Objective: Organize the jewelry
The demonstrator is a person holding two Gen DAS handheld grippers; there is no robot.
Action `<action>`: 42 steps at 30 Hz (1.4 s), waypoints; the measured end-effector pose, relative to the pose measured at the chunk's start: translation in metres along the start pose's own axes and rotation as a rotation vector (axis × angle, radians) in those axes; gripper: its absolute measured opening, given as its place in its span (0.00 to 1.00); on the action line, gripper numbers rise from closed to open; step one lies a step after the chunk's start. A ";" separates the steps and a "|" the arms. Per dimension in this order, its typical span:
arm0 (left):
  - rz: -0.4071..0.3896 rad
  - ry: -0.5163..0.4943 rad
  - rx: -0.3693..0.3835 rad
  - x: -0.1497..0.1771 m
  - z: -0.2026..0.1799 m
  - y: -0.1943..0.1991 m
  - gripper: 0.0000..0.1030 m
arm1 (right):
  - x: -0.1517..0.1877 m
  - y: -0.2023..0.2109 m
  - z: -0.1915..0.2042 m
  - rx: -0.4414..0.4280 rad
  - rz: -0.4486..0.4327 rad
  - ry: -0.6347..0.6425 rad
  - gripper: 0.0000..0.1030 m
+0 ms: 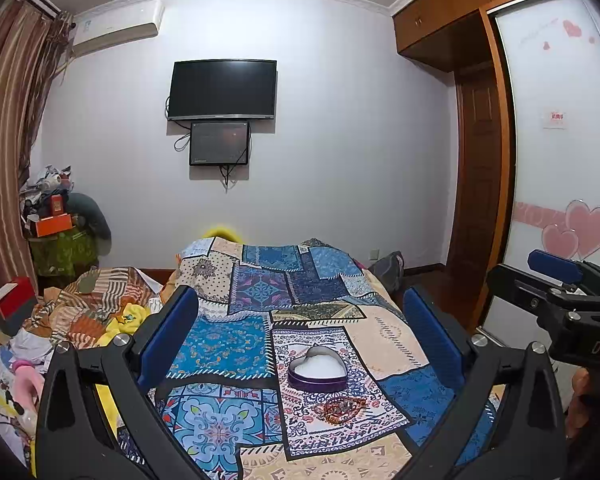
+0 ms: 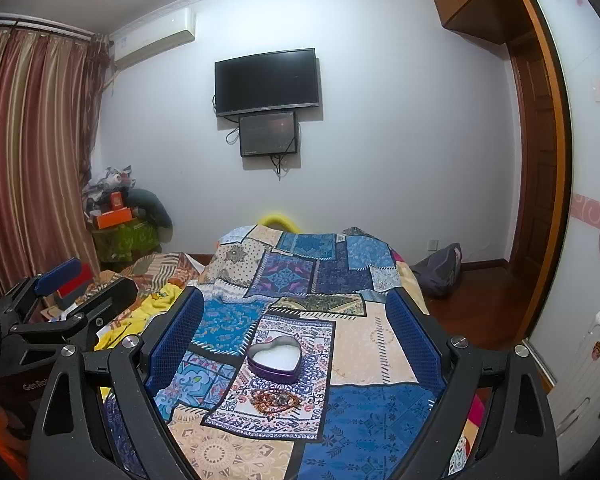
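Observation:
A purple heart-shaped tin (image 1: 317,369) with a white lining sits open on the patchwork bedspread (image 1: 228,344). Just in front of it lies a heap of reddish-brown beaded jewelry (image 1: 339,406). My left gripper (image 1: 302,336) hovers above the bed, open wide, nothing between its blue pads. In the right wrist view the same tin (image 2: 275,360) and beads (image 2: 275,398) lie ahead of my right gripper (image 2: 296,328), which is also open and holds nothing. Each gripper shows at the edge of the other's view: the right gripper (image 1: 556,276) and the left gripper (image 2: 66,280).
Crumpled clothes and a striped blanket (image 1: 96,308) pile up left of the bed. A red box (image 1: 12,300) and a cluttered stand (image 1: 60,232) sit by the curtain. A TV (image 1: 223,90) hangs on the far wall. A wardrobe (image 1: 556,140) and white suitcase (image 2: 584,360) stand right.

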State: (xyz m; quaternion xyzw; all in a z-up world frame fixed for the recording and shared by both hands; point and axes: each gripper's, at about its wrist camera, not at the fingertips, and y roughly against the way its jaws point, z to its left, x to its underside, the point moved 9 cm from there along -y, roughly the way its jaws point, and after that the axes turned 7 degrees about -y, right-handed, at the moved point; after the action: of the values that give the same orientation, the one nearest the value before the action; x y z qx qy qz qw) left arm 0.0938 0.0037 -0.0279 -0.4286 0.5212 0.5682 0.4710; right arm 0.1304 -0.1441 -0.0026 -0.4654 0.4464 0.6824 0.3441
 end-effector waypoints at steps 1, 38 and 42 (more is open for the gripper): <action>0.001 0.001 0.000 0.001 0.001 -0.001 1.00 | 0.000 0.000 0.000 0.000 0.000 -0.001 0.88; 0.019 0.011 0.006 0.003 0.006 -0.003 1.00 | 0.001 0.000 0.000 0.002 0.006 -0.002 0.88; 0.020 0.008 0.005 0.002 0.005 -0.003 1.00 | 0.002 -0.001 -0.001 0.003 0.010 -0.005 0.88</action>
State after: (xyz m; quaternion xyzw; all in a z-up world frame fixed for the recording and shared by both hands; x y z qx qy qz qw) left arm 0.0964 0.0092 -0.0299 -0.4245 0.5289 0.5697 0.4642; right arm 0.1307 -0.1443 -0.0052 -0.4611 0.4487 0.6847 0.3424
